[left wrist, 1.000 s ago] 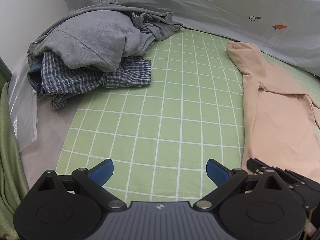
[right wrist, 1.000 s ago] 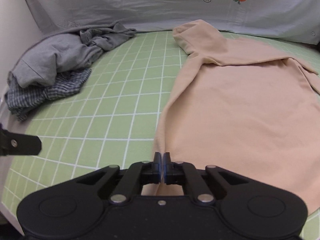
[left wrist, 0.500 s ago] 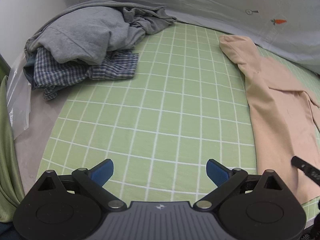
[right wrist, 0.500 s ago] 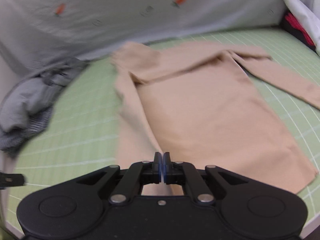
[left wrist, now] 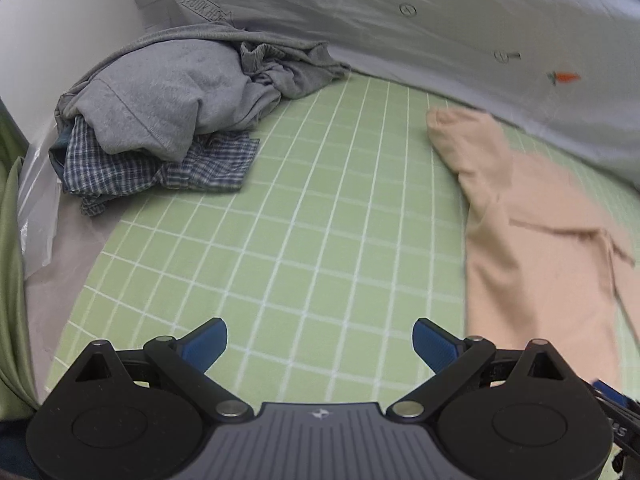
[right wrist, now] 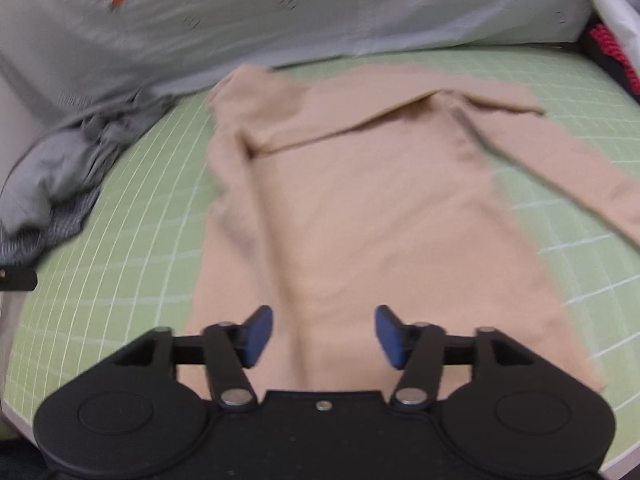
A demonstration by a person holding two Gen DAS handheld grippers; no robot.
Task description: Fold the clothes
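A beige long-sleeved top (right wrist: 380, 216) lies flat on the green checked sheet (right wrist: 128, 240), its left side folded inward and one sleeve stretched out to the right. My right gripper (right wrist: 324, 336) hovers over the top's lower hem; its jaws are opening and the pads press on nothing. In the left wrist view the same beige top (left wrist: 532, 240) lies at the right. My left gripper (left wrist: 320, 344) stands open above bare sheet (left wrist: 320, 220), left of the top, with nothing between its fingers.
A pile of grey and blue-checked clothes (left wrist: 168, 120) sits at the back left, also visible as the clothes pile (right wrist: 60, 176) in the right wrist view. A pale grey quilt with carrot prints (right wrist: 280, 20) runs along the back. A dark item with red (right wrist: 608, 56) lies far right.
My right gripper went from shut on the top's folded edge to open, releasing the cloth, after carrying it rightward. My left gripper shifted slightly and stayed open.
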